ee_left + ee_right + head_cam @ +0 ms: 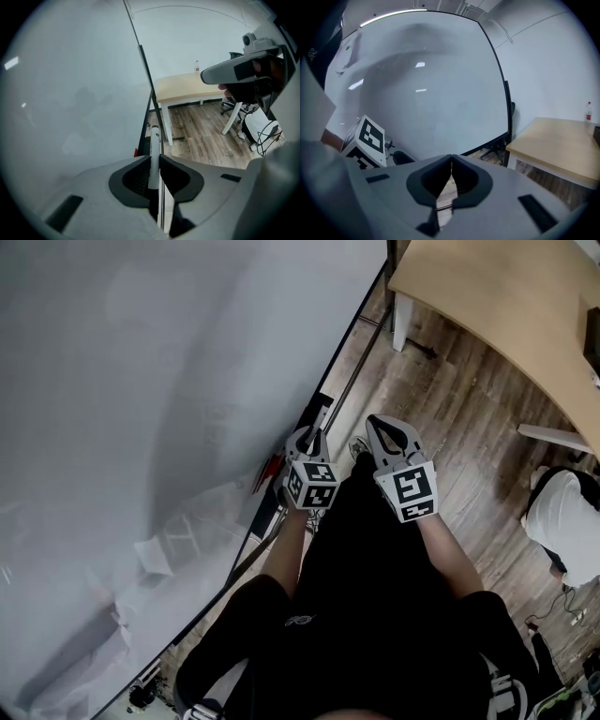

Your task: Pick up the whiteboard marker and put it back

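Right now the left hand-held gripper (153,161) is clamping a white whiteboard marker (154,140) between its jaws. The marker is sticking out past the tips and pointing along the black ledge (142,131) at the lower edge of the whiteboard (141,381). The right hand-held gripper (450,158) is hovering just beside it, jaws pressed together on nothing. Beyond them, a pale wooden worktop (487,306) is standing on the plank floor (450,427).

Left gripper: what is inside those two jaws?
A white whiteboard marker, pinched by the left gripper, its front end sticking out past the jaws. Its sides are covered where the jaws press.
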### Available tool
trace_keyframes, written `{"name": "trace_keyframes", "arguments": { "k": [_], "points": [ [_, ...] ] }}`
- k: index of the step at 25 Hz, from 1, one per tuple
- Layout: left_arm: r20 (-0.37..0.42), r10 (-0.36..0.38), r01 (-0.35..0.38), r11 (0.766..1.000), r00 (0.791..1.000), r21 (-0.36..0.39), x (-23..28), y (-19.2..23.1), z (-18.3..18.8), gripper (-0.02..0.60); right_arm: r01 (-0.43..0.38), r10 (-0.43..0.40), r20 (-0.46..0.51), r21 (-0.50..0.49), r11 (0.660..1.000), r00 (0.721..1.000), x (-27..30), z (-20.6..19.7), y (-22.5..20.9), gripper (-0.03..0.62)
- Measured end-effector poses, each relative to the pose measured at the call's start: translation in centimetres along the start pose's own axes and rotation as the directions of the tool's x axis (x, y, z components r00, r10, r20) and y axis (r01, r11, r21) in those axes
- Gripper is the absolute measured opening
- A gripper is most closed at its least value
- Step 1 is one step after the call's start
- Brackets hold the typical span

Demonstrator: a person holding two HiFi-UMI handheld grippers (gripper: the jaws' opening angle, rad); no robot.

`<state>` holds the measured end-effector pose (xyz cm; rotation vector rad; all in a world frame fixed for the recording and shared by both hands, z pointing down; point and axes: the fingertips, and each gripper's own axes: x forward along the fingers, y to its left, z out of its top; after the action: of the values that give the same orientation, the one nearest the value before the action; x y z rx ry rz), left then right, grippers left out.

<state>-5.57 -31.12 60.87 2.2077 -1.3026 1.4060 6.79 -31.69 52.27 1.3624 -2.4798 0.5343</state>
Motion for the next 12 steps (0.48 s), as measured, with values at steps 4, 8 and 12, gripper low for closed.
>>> {"name": "trace_keyframes", "arguments": {
  "k": [4, 8, 12],
  "points": [
    [-0.009, -0.005, 0.005, 1.000, 1.000, 0.017, 0.7, -0.2, -0.1, 0.069, 0.033, -0.033, 0.003, 0.009, 0.999, 0.999, -0.3, 0.2, -1.3, 0.002],
    [-0.030, 0.002, -0.001, 0.999, 1.000, 0.049, 1.4, -0.4, -0.5, 0.068, 0.046, -0.046, -0.002, 0.017, 0.999, 0.999, -0.5, 0.0, -1.7, 0.003],
    [-0.044, 0.008, -0.007, 1.000, 0.999, 0.025, 1.7, 0.0, -1.0, 0.069, 0.044, -0.044, -0.005, 0.017, 0.999, 0.999, -0.5, 0.0, -1.5, 0.002]
  ]
}}
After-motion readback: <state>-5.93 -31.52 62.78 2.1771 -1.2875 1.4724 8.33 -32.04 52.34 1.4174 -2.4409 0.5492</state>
